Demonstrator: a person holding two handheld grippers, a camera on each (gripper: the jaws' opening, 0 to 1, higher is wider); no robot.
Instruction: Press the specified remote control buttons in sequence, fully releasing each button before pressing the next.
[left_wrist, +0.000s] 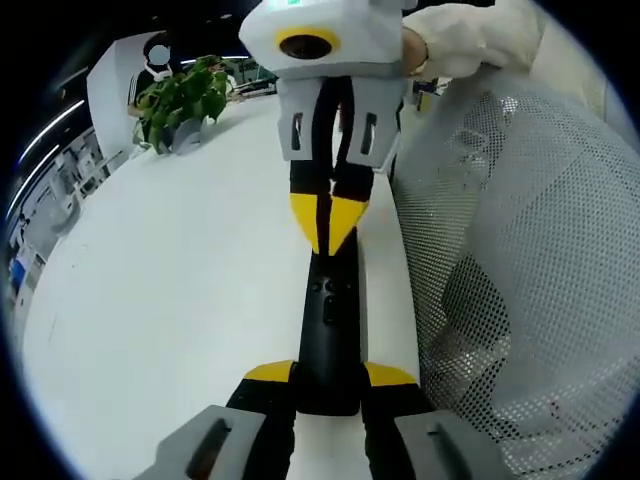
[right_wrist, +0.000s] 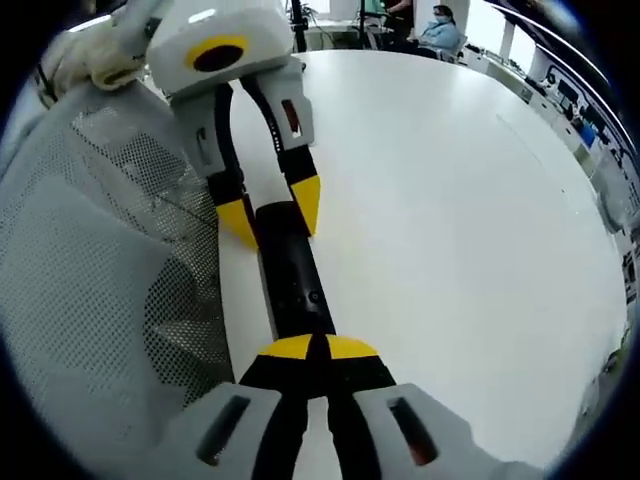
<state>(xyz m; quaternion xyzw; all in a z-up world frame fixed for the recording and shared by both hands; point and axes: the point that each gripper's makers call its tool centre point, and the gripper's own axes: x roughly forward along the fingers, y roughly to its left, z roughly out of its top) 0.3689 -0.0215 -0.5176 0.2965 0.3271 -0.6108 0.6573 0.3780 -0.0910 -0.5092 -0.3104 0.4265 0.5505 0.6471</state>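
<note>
white tabletop (left_wrist: 180, 300) stretches wide and bare through both views, with a potted green plant (left_wrist: 182, 98) at its far edge in the left gripper view and a seated person (right_wrist: 440, 30) at the far end in the right gripper view. a white mesh chair back (left_wrist: 520, 290) stands just beside the table edge, close to both tools.

the black remote control (left_wrist: 328, 330) lies flat on the table near that edge, running lengthwise between the two tools. in the left gripper view, the left gripper (left_wrist: 328, 385) has its yellow-tipped jaws set narrowly on either side of the remote's near end, touching its sides and gripping it. the right gripper (left_wrist: 328, 215) comes in from the far end, its yellow tips drawn together with no gap and resting on the remote's upper face, above the small buttons (left_wrist: 330, 290).

in the right gripper view, the right gripper (right_wrist: 318, 348) shows the same closed tips pressed down on the remote control (right_wrist: 292, 280), while the left gripper (right_wrist: 270, 210) straddles the opposite end. a gloved hand (left_wrist: 445, 45) holds the right gripper from behind.
</note>
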